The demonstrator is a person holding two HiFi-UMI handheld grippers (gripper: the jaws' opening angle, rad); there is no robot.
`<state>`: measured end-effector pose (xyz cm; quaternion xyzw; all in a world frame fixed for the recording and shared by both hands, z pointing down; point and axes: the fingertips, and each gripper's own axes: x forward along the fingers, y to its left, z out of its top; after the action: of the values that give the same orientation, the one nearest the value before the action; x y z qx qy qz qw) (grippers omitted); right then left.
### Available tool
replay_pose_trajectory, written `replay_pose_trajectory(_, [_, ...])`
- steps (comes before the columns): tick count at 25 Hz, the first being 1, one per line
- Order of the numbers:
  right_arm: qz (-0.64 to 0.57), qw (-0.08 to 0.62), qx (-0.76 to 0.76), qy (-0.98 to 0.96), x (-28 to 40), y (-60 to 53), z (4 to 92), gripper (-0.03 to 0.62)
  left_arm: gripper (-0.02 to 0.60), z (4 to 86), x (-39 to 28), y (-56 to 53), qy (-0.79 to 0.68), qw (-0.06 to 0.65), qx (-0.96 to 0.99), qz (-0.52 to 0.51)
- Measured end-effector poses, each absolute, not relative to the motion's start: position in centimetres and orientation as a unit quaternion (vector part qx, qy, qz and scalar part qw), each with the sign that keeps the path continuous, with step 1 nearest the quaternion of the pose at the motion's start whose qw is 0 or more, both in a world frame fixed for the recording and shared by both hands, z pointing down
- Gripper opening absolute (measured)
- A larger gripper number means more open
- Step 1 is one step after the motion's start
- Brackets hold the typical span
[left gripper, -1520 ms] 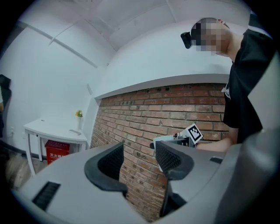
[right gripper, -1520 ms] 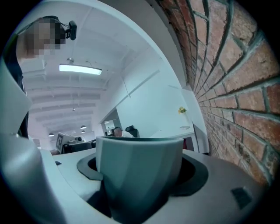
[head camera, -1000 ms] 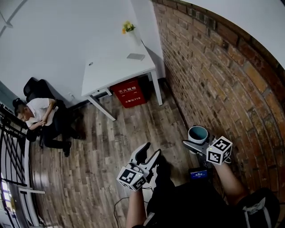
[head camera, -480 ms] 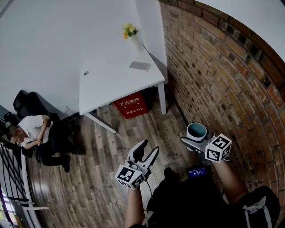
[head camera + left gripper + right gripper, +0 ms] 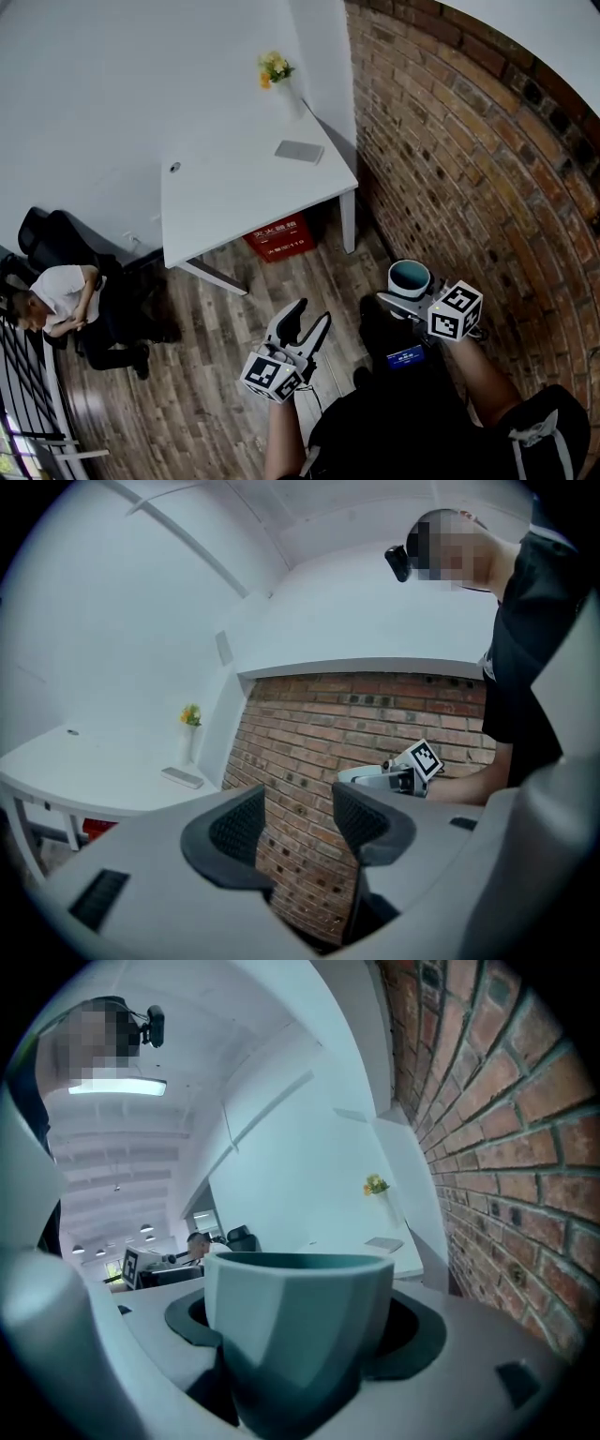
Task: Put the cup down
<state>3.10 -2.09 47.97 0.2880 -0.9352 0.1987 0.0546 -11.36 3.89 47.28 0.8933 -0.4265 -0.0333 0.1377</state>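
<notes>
Steadiness counts most: the teal cup (image 5: pixel 410 277) sits upright, clamped in the right tongs (image 5: pixel 403 294) above the wooden floor (image 5: pixel 211 375), well short of the white table (image 5: pixel 234 192), left tongs (image 5: pixel 306 321) gaping empty, so carry it level before releasing.

A brick wall (image 5: pixel 450 169) runs close along the right side of the right gripper (image 5: pixel 408 292). Below both grippers is a floor (image 5: pixel 216 375) of dark wooden planks. Ahead of the left gripper (image 5: pixel 312 314), well apart from it, a white table (image 5: pixel 234 202) stands against a white wall (image 5: pixel 112 84). Yellow flowers (image 5: pixel 273 67) stand at the far corner of the table, with a flat grey thing (image 5: pixel 299 151) near them. A red box (image 5: pixel 278 236) stands under the table. Far to the left of the left gripper a person (image 5: pixel 61 291) sits on a black chair (image 5: pixel 42 230), near a black railing (image 5: pixel 28 394).
</notes>
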Motion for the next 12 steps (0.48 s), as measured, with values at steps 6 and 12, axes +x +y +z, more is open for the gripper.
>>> replay_pose_trajectory(6, [0.199, 0.042, 0.252, -0.946, -0.9, -11.4, 49.9, 0.408, 0.235, 48.8, -14.5, -4.2, -0.456, 0.136, 0.879, -0.018])
replay_pose_trajectory(12, [0.185, 0.041, 0.219, -0.957, -5.1, -24.0, 49.1, 0.408, 0.235, 47.6, -17.7, -16.0, -0.474, 0.127, 0.871, -0.012])
